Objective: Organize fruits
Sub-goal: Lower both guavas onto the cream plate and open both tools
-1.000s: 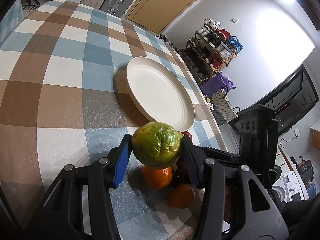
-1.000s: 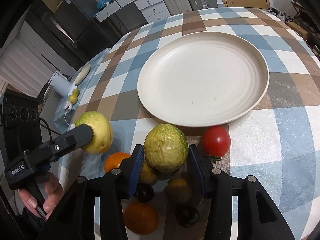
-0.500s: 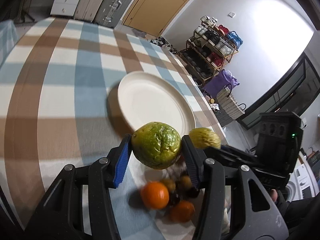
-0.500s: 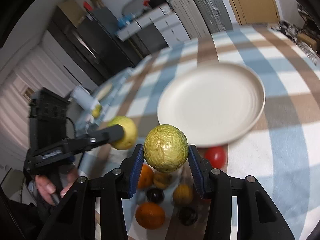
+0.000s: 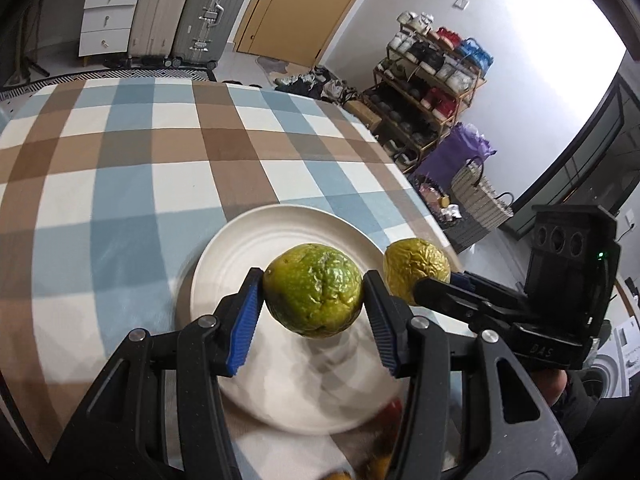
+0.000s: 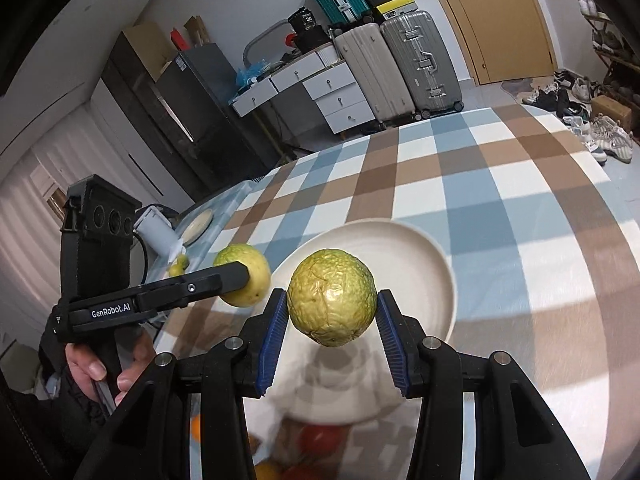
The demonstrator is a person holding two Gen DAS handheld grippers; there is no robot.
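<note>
My left gripper [image 5: 313, 298] is shut on a green wrinkled guava [image 5: 313, 290] and holds it above the white plate [image 5: 236, 256]. My right gripper [image 6: 331, 308] is shut on a yellow-green wrinkled guava [image 6: 331, 302], also above the plate [image 6: 416, 256]. The right gripper's guava shows in the left wrist view [image 5: 416, 270] by the plate's right rim. The left gripper's guava shows in the right wrist view [image 6: 242, 272] left of the plate. Loose fruit lies blurred at the near edge: a red tomato [image 6: 320, 440] and an orange [image 6: 196, 428].
The table has a blue, brown and white checked cloth [image 5: 120, 168]. A small white device [image 6: 158, 236] and a small dish [image 6: 198, 222] sit at the table's far left edge. Suitcases, drawers and a shoe rack stand beyond the table.
Both grippers have lifted their guavas up and forward from the fruit pile to above the plate. The pile has dropped to the bottom edge of both views.
</note>
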